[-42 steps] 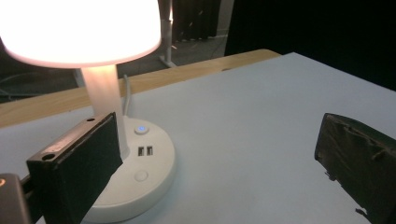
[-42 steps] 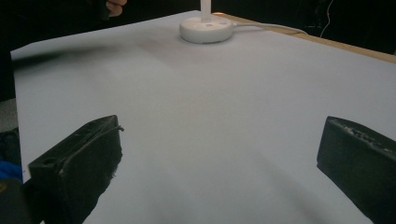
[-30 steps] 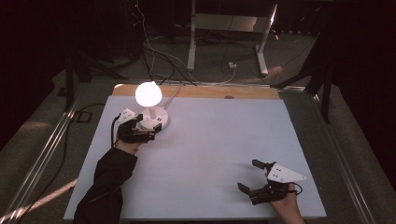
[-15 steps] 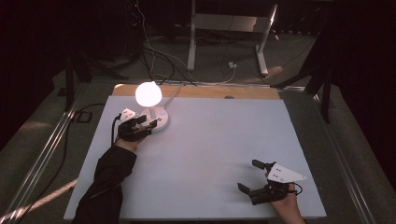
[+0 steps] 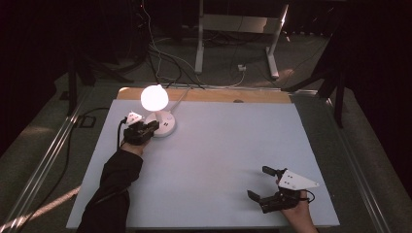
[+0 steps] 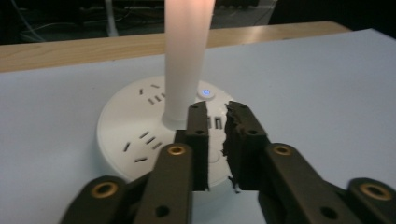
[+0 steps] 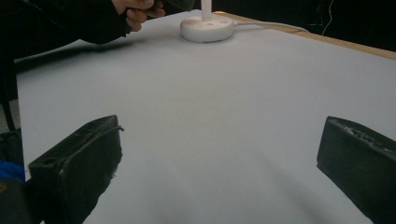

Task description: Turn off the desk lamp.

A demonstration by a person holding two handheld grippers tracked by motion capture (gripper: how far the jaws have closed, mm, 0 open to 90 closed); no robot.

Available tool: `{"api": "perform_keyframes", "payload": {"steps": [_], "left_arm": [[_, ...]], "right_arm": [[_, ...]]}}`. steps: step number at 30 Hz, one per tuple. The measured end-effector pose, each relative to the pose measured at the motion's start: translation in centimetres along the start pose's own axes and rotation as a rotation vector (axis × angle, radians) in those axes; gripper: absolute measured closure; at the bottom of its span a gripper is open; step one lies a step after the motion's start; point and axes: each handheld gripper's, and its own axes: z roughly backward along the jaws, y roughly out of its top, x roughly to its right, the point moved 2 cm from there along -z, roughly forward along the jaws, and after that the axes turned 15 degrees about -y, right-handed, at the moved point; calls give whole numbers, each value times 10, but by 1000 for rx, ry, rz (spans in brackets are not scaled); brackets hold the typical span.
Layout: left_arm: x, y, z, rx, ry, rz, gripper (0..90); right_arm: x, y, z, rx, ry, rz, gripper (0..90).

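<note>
A white lamp stands at the back left of the table, with a glowing globe (image 5: 154, 97) on a stem (image 6: 184, 60) rising from a round base (image 5: 165, 125) that carries sockets. A small button with a blue light (image 6: 205, 93) sits on the base (image 6: 135, 126). My left gripper (image 5: 154, 127) reaches over the base's near side. Its jaws have just been closing and now stand shut (image 6: 217, 109), with nothing between them, tips just short of the button. My right gripper (image 5: 259, 182) rests at the front right, open and empty (image 7: 222, 135).
A pale sheet (image 5: 218, 145) covers the table, with a wooden strip (image 5: 218, 95) along the far edge. The lamp's cord (image 7: 266, 23) runs off the back. Cables and a metal stand's feet (image 5: 272, 73) lie on the dark floor beyond.
The left gripper's jaws came together from wide open, and the hand sank slightly over the lamp base. The right gripper kept still.
</note>
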Motion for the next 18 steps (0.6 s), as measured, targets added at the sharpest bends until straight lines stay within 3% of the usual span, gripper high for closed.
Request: {"api": "perform_keyframes", "payload": {"steps": [4, 7, 18], "left_arm": [[-3, -3, -3, -13, 9, 17, 873], [-1, -6, -6, -31, 6, -3, 900], [1, -7, -15, -52, 7, -24, 900]], "right_arm": [[0, 0, 0, -1, 3, 1, 0], [0, 0, 0, -2, 4, 0, 0], [0, 0, 0, -1, 3, -2, 0]]}}
